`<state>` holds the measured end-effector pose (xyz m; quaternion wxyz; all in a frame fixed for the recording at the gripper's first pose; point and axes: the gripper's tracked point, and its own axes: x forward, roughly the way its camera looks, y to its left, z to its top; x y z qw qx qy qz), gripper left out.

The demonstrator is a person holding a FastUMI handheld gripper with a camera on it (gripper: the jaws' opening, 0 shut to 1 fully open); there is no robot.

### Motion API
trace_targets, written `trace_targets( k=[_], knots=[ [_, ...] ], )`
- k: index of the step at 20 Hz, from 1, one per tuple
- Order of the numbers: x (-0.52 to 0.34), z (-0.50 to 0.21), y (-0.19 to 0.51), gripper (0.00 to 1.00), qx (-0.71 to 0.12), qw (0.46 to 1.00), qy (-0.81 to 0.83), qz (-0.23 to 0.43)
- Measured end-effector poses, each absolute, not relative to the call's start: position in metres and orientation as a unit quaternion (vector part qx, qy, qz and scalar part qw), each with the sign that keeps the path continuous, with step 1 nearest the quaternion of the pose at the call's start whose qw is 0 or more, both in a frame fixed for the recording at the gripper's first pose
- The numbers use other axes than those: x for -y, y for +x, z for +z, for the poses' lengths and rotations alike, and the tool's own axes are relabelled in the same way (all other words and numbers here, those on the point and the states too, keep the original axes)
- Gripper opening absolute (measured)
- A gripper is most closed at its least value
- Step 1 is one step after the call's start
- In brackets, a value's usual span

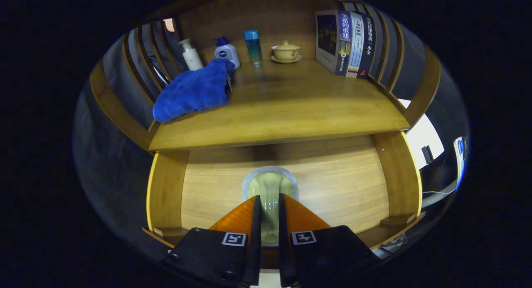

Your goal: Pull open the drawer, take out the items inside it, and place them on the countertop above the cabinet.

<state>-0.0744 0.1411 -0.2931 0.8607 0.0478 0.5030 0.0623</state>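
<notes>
The wooden table [291, 109] on top of the cabinet holds 1 blue cloth [193, 90] (maybe already taken out). The flat wooden drawer front [332, 184] below looks barely open, if at all. The claw [269, 213] pinches its pale green handle [269, 186], so pulling comes next.

The gripper [269, 207] clamps both fingers on the drawer [332, 184] handle [269, 188]. On the countertop [291, 109] above lie a blue towel [193, 90], bottles [226, 51], a teacup [286, 52] and books [345, 43].
</notes>
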Motion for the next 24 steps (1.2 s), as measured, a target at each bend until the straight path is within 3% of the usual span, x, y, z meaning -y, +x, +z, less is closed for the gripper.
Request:
trace_targets(
  k=[15, 24],
  knots=[
    [-0.124, -0.211, 0.015, 0.26, -0.459, 0.886, 0.053, 0.043],
    [-0.11, -0.231, 0.091, 0.26, -0.474, 0.88, 0.04, 0.021]
  ],
)
